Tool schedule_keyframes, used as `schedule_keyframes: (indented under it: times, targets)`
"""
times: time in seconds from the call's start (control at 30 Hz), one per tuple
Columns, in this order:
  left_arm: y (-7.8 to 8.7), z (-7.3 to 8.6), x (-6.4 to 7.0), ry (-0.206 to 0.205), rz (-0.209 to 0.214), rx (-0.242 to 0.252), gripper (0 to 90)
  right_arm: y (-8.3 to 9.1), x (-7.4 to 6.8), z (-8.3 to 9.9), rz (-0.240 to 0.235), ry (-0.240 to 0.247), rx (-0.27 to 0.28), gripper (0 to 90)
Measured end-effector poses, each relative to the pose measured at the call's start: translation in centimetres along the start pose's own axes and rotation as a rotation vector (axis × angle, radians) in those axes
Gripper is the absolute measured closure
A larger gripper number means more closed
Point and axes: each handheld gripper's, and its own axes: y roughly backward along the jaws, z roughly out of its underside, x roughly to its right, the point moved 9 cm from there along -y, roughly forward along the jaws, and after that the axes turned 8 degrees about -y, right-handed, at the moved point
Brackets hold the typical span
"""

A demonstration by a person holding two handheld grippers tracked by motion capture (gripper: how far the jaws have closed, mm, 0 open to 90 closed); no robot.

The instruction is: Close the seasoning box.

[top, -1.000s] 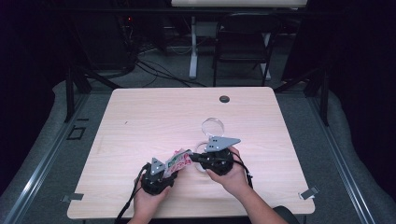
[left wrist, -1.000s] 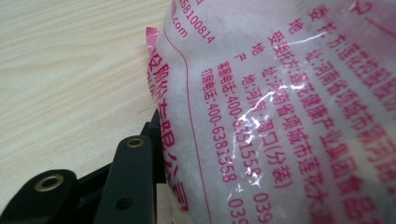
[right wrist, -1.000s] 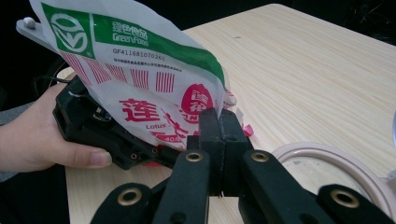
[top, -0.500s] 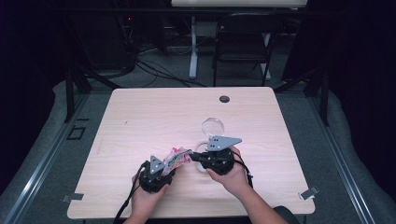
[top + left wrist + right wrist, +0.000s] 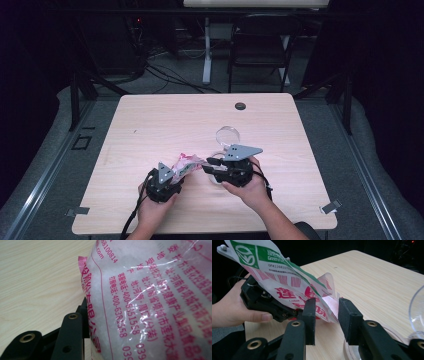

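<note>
A clear plastic bag (image 5: 186, 161) with pink and green print and white contents is held up over the table's near middle. My left gripper (image 5: 175, 175) is shut on its lower end; in the left gripper view the bag (image 5: 150, 300) covers one jaw. My right gripper (image 5: 327, 312) is open, and the bag's (image 5: 287, 287) pink corner sits loosely between its two jaws. In the high view the right gripper (image 5: 209, 164) points left at the bag.
A clear round dish (image 5: 228, 135) lies on the wooden table (image 5: 150, 125) just beyond the right gripper, and another clear piece (image 5: 352, 351) lies under its jaws. A black grommet (image 5: 240, 106) sits near the far edge. A chair (image 5: 260, 50) stands beyond the table.
The left gripper has drawn the bag slightly left and toward the person. The right gripper has followed a little, its tips staying at the bag's corner.
</note>
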Motion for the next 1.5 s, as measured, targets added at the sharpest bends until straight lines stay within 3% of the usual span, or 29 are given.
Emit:
schedule_keyframes:
  times: [0.1, 0.57, 0.83, 1.07, 1.27, 1.5]
  targets:
    - [0.1, -0.3, -0.3, -0.002, -0.003, 0.007, 59.2, 0.5, 0.2, -0.2, 0.014, -0.006, 0.019, 63.7]
    - [0.0, -2.6, -2.8, 0.023, -0.015, 0.036, 59.2, 2.3, 1.6, 0.7, 0.092, -0.018, 0.002, 60.1]
    - [-0.3, -4.5, -3.9, -0.025, -0.047, 0.043, 59.2, 2.6, 2.0, 0.0, 0.104, -0.051, 0.001, 59.4]
    - [-0.9, -5.6, -4.6, -0.087, -0.084, 0.039, 59.2, 2.2, 3.4, -1.1, 0.125, -0.061, -0.013, 58.9]
    - [-1.5, -5.9, -4.5, -0.1, -0.081, 0.035, 59.2, 2.1, 4.3, -3.4, 0.133, -0.022, 0.018, 55.4]
    - [-1.9, -5.9, -4.4, -0.135, -0.099, 0.014, 59.2, 1.4, 4.8, -3.1, 0.112, 0.016, -0.042, 53.3]
